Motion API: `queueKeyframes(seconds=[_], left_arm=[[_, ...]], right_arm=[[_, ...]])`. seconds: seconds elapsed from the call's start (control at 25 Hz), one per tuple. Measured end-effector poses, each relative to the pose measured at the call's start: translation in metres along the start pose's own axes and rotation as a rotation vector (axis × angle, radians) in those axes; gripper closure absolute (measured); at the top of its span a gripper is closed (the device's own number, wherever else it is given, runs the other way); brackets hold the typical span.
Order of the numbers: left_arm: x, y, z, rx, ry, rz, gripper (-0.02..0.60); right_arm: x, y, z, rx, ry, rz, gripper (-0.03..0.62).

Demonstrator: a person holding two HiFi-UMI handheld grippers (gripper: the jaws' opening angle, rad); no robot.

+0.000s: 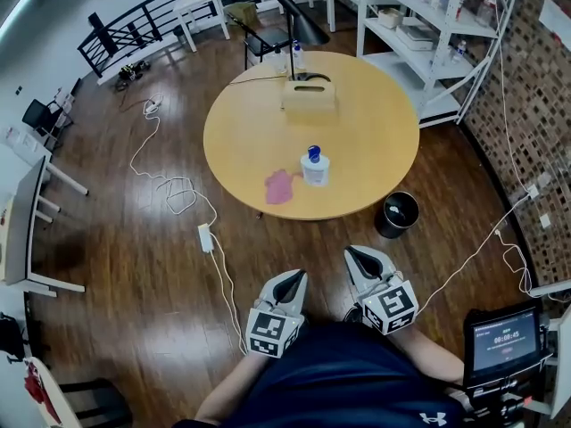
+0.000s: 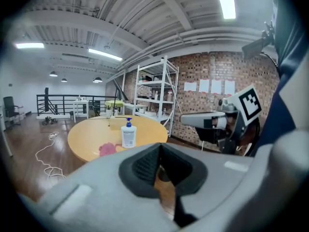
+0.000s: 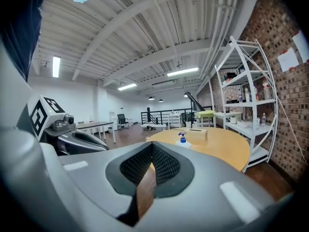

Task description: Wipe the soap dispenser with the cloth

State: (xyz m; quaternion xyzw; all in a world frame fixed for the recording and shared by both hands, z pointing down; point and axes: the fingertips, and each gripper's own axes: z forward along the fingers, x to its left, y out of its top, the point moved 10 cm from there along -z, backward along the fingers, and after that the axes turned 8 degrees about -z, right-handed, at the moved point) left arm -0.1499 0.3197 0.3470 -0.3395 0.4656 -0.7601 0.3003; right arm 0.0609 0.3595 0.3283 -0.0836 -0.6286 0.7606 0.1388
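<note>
While I look down from my head, my left tongs [image 1: 297, 277] and right tongs [image 1: 353, 253] hang over the wood floor [image 1: 134, 266], well short of the round table [image 1: 375, 132]. The dispenser [image 1: 314, 166] stands upright near the table's front edge, with the pink cloth [image 1: 279, 186] just beside it on its left.

In the left gripper view, my jaws are pressed together on nothing, with the dispenser and cloth far ahead.

In the right gripper view, the jaws also meet empty, and the dispenser is small beyond them.
</note>
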Motion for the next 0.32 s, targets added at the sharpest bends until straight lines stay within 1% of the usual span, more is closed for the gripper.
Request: queueKeyframes(seconds=[0.32], left_arm=[[0.015,0.019,-0.003,-0.069,-0.006,0.042,0.577]], right_arm=[[0.003,0.022,0.005,-0.050,-0.042,-0.071,0.585]])
